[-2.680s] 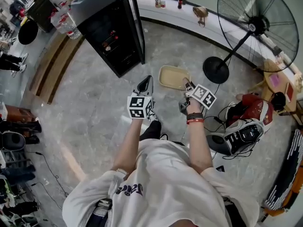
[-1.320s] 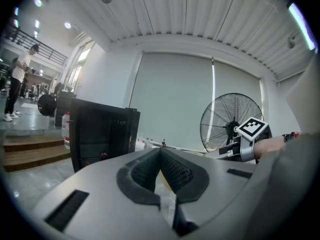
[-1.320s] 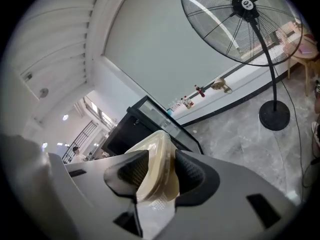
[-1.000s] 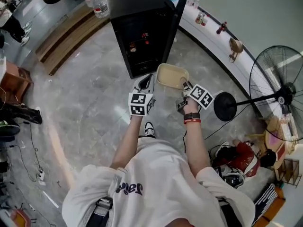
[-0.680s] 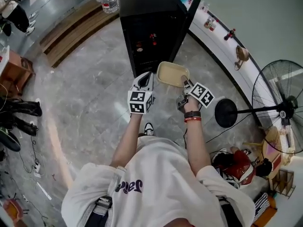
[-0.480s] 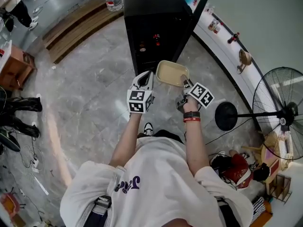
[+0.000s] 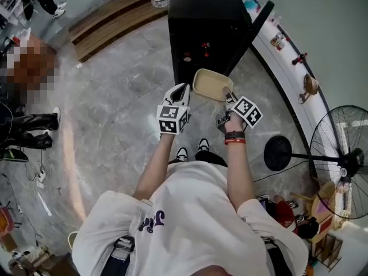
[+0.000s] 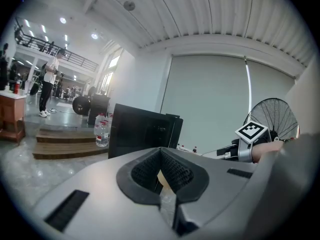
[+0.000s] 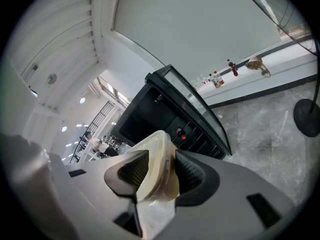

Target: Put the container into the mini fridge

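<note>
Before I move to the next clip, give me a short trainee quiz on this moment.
1. True or false: the door of the fridge stands open.
2. Which gripper holds the container? A left, B right, C both.
3. Fill in: the jaws of the left gripper are ___, with nothing between them.
Key: 1 true. 2 B, the right gripper. 3 shut.

The container (image 7: 210,84) is a shallow cream tub with rounded corners, its hollow facing up. The right claw (image 7: 225,96) grips it by the near rim. It hangs in the air just in front of the black mini fridge (image 7: 201,16), whose door (image 7: 250,30) stands open, and it is not yet inside.
</note>
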Demonstrator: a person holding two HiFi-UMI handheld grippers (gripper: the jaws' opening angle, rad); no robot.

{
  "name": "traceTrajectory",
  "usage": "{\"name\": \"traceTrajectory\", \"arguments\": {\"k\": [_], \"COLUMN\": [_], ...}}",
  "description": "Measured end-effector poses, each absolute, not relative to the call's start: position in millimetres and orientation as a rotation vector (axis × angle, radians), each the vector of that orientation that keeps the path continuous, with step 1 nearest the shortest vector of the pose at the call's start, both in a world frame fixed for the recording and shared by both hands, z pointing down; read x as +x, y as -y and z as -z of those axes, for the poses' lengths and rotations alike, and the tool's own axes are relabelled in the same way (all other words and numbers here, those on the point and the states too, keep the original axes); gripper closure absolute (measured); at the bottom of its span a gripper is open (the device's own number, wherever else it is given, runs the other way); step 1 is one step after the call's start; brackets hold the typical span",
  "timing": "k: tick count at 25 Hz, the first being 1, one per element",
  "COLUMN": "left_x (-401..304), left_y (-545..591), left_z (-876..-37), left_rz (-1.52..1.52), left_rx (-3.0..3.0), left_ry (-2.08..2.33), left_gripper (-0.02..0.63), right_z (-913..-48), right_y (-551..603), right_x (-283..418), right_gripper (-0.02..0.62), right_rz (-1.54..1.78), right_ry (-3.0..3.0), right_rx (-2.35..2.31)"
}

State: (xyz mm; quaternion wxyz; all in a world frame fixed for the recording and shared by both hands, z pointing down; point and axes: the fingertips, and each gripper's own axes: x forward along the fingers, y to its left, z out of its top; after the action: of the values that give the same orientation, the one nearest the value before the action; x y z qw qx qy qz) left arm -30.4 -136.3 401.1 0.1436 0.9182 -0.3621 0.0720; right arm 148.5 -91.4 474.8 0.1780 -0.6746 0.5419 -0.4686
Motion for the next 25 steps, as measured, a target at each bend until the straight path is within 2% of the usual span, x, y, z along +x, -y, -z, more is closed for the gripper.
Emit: {"name": "traceTrajectory", "arguments": {"k": [25], "left_x": [39], "left_y": [171], "left_z": [-400], "left_rz": [-0.132], "left_rx": [2.623], "left_ry": [1.273], "left_gripper": [0.586], "right_z": [-493], "right_y": [156], "right_x": [231], "right_gripper": [0.414], "right_rz": [1.408], "right_ry": [-1.637], "right_rx": [-1.778]}}
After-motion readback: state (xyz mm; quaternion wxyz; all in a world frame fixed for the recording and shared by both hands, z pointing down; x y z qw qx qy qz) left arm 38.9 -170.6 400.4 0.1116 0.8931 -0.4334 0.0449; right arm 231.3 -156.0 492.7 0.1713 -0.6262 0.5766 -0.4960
